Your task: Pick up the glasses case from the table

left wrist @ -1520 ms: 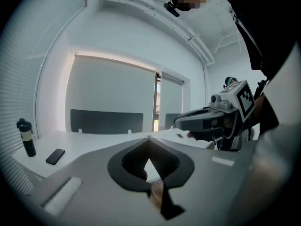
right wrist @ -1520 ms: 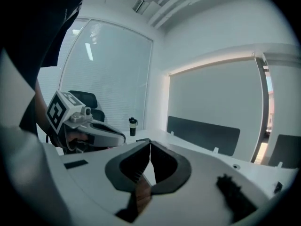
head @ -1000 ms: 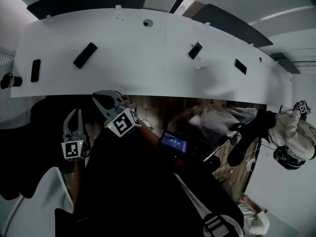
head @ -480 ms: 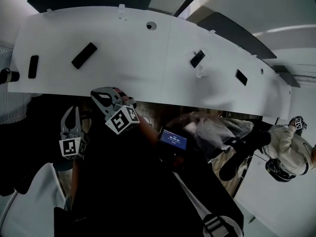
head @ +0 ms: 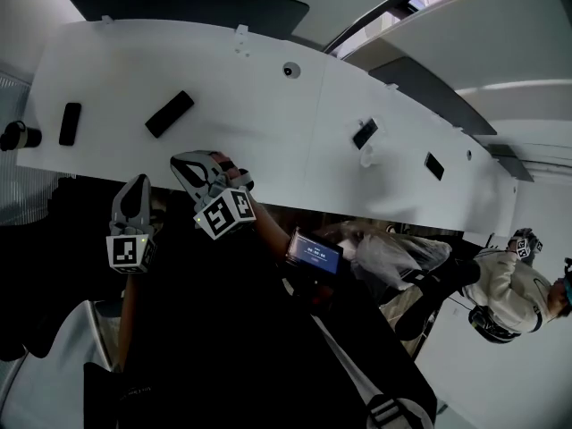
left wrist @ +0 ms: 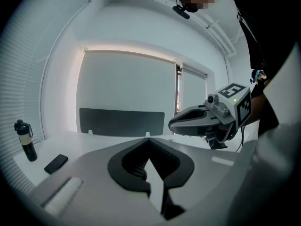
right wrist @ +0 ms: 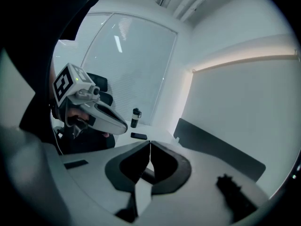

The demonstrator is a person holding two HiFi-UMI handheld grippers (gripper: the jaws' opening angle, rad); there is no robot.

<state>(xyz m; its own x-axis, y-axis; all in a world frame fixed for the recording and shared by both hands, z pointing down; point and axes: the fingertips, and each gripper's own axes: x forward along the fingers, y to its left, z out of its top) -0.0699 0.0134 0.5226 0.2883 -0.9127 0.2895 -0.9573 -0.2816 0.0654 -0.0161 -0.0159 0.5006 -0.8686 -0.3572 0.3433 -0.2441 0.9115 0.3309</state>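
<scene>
Lying flat, black oblong glasses case (head: 169, 113)

You have the black, oblong glasses case (head: 169, 113) lying flat on the white table (head: 268, 141), set diagonally toward its left end, nothing touching it.

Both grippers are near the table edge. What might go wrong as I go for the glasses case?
Several dark flat things lie on the white table. The dark oblong item ahead of the right gripper is probably the case, but a wrong pick is possible.
That gripper and the left gripper are both shut. Pushed in like that, they would likely shove the case, not grasp it.
</scene>
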